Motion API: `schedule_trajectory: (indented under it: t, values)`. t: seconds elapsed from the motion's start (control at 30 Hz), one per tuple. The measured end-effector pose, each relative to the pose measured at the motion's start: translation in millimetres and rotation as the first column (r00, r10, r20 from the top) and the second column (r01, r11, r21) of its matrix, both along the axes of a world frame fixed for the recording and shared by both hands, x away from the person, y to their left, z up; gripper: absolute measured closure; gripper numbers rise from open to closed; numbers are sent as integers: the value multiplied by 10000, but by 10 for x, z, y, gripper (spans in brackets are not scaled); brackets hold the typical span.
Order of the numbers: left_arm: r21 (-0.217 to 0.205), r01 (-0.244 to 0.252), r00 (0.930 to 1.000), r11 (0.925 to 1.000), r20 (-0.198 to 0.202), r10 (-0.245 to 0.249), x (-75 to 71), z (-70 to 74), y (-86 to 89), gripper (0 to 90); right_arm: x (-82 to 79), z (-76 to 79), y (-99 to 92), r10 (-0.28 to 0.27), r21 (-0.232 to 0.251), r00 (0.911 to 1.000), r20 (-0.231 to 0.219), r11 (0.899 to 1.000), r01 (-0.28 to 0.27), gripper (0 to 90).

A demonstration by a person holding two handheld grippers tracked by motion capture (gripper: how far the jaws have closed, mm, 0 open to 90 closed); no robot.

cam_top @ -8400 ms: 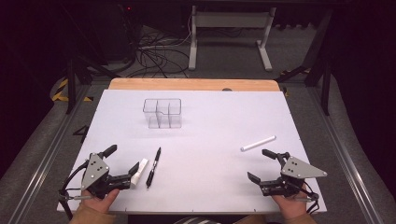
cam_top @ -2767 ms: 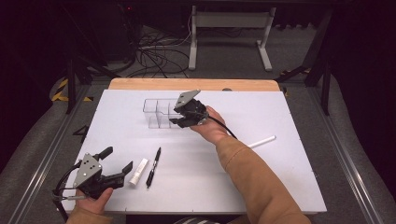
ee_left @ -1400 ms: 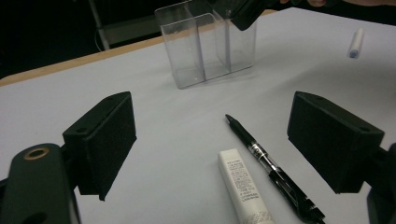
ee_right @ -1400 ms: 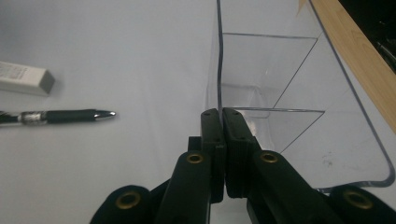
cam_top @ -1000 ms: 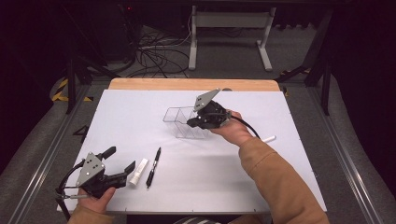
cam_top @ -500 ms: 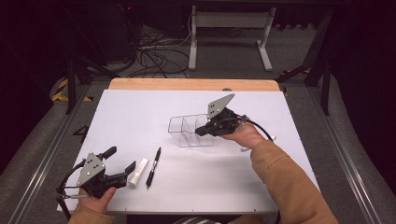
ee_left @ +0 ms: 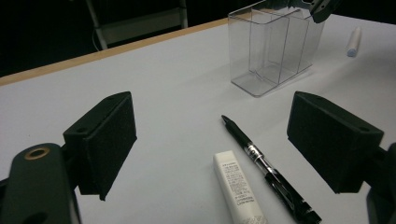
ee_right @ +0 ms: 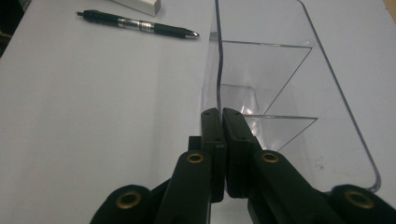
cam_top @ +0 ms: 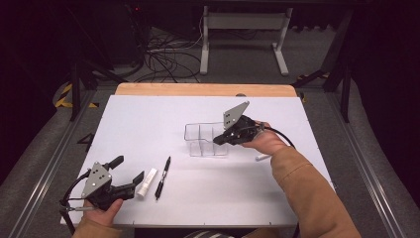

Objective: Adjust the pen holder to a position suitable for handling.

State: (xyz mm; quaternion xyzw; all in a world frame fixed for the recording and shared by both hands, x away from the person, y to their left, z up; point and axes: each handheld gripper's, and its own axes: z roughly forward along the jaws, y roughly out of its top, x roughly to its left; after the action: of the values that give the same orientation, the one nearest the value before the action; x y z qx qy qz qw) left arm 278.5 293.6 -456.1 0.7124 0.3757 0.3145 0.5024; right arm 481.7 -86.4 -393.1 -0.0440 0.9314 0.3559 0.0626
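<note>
Clear organiser (cam_top: 205, 140) stands mid-table — your right gripper (cam_top: 221, 140) is clamped on its wall. Your left gripper (cam_top: 130, 177) rests released beside the white tube (cam_top: 146, 183) and pen (cam_top: 162, 177).

A clear plastic organiser box (cam_top: 205, 140) with three compartments, split by see-through dividers, stands upright and open-topped near the middle of the white table top. It is empty. One thin side wall (ee_right: 219, 88) is pinched from above, at the rim of the box's right end in the high view
</note>
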Motion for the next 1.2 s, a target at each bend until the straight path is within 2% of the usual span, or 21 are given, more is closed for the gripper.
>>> schedule_trajectory:
  t: [0.23,0.4,0.63,1.0,1.07,1.13,1.2]
  values:
    - [-4,-7,10000,10000,4,7,0,0,-2,164,31,-22,-41,-99,-169,9998,198,9998,103,877]
    - [-13,-10,10000,10000,-7,10,3,-3,-2,165,0,-29,-24,-118,-274,9999,0,9996,118,884]
    - [16,1,10000,10000,3,-1,-2,0,-5,164,3,-46,-34,-96,-410,9999,106,9991,100,882]
    - [29,-4,10000,10000,-23,4,3,-2,-6,165,-5,-62,-61,-273,-267,9995,143,9993,277,868]
    - [20,-4,10000,10000,-23,4,3,-2,-5,164,-5,-49,-81,-397,-6,9992,-18,9992,397,813]
    - [3,-5,10000,10000,1,5,5,-1,-7,164,-18,-7,-107,-592,447,9976,-346,9972,607,719]
    - [42,37,10000,10000,11,-37,15,7,-10,164,-58,59,-135,-936,1006,9935,-652,9899,999,599]
